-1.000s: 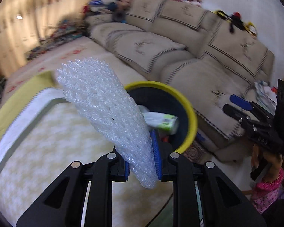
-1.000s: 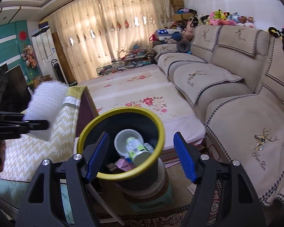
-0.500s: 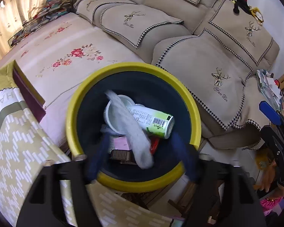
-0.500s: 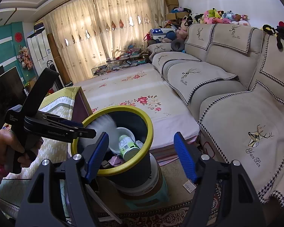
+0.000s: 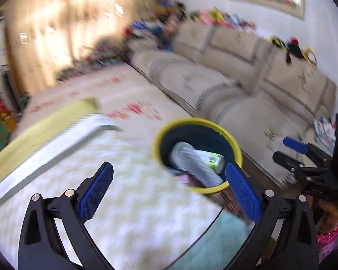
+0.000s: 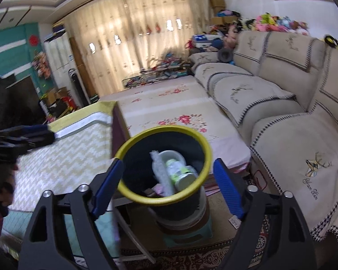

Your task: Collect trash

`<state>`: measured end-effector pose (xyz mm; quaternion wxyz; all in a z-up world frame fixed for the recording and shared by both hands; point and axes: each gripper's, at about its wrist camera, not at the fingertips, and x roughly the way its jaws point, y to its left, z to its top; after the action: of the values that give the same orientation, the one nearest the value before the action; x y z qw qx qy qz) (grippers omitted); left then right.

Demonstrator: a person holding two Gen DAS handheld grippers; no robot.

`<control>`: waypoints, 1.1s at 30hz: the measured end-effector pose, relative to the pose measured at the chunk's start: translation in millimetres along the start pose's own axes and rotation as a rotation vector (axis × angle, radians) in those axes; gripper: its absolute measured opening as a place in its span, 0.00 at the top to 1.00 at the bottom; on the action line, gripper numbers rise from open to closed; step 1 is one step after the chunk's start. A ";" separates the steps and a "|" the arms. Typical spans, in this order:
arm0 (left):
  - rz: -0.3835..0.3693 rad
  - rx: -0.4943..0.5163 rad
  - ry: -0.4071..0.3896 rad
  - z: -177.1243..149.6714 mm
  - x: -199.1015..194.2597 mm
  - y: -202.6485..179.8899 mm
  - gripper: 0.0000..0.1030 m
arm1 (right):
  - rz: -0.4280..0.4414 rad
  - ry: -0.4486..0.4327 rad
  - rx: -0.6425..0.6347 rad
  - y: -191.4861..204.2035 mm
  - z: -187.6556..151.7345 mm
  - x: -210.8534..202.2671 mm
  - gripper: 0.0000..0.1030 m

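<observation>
Nearby, a beige sofa (image 6: 281, 103) with dark-trimmed covers ran along the right side, its nearest cover carrying an embroidered emblem and a cursive word too small to read. A low bed or platform under a floral sheet (image 6: 169, 110) lay beyond the bin, and a table with a yellow zigzag cloth (image 6: 63, 157) stood just beside the bin on its left. Curtains (image 6: 142, 33) closed off the far wall.

The yellow-rimmed dark trash bin (image 6: 205, 148) stood on a small green stool (image 6: 189, 236), with nothing blocking its mouth. Inside lay a white foam net sleeve (image 6: 161, 175) slanted across a green-labelled bottle (image 6: 180, 173), whose print was unreadable, plus a pale bowl or lid (image 6: 172, 155) and some pinkish scraps beneath.

The left gripper (image 5: 169, 189) hung over the table edge, near the bin, its blue pads spread wide and empty; that view was motion-blurred. The right gripper (image 6: 166, 186) hovered above the bin, jaws likewise spread apart, holding nothing.
</observation>
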<state>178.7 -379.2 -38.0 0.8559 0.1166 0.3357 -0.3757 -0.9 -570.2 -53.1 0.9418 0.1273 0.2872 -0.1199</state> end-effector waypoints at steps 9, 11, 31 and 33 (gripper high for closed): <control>0.367 -0.185 -0.184 -97.2 -164.1 89.1 0.05 | 0.058 -0.030 -0.125 92.6 -3.9 -24.2 0.07; 0.419 -0.249 -0.214 -118.8 -200.2 104.2 0.05 | 0.083 -0.046 -0.125 108.6 -3.6 -34.2 0.07; 0.557 -0.400 -0.311 -206.1 -313.0 103.7 0.05 | 0.081 -0.178 -0.245 175.9 -15.3 -109.7 0.07; 0.559 -0.405 -0.309 -208.4 -314.3 102.8 0.05 | 0.090 -0.175 -0.244 176.9 -17.2 -110.7 0.07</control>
<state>-3.3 -36.5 8.9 0.9716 -0.0257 0.2254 -0.0668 -46.1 -381.9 26.6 0.9761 0.0135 0.2106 -0.0525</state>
